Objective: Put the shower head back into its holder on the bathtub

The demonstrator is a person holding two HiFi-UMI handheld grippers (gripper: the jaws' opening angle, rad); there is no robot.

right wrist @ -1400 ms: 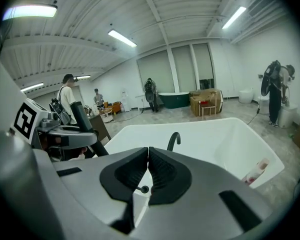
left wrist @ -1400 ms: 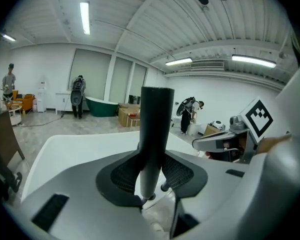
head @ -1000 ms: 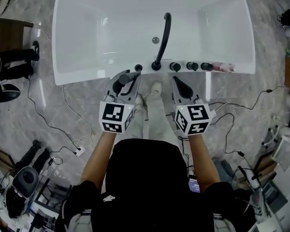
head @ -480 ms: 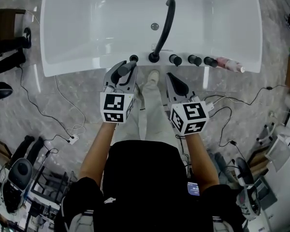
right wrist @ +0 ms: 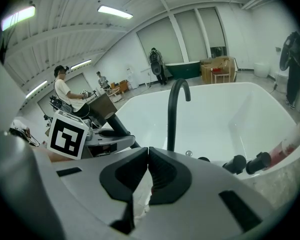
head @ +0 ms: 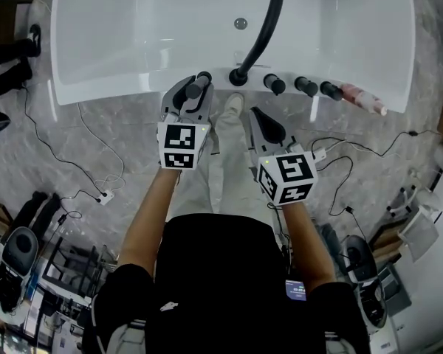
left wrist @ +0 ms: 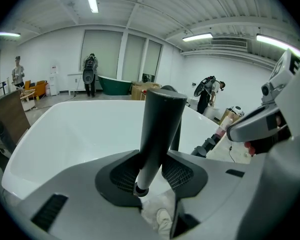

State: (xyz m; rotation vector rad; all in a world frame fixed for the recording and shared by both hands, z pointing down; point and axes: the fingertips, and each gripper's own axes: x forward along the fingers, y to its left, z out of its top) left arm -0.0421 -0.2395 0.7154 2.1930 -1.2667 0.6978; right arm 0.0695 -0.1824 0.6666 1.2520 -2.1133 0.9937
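Bathtub (head: 103, 87) rim ahead; black faucet (head: 264, 28) just right of shower head (head: 196, 87), then knobs (head: 304, 86), pink bottle (head: 363, 99). Cables (head: 96, 172) on floor. Left gripper (left wrist: 152, 171) fingers grasping shower head at near rim: long axis steep, top leaning toward tub. Right gripper (right wrist: 147, 156) fingers clenched, empty.

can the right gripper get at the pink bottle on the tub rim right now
Probably yes: the right gripper has its jaws together and empty. The pink bottle lies in the open on the bathtub rim, past the black knobs, with nothing between them.
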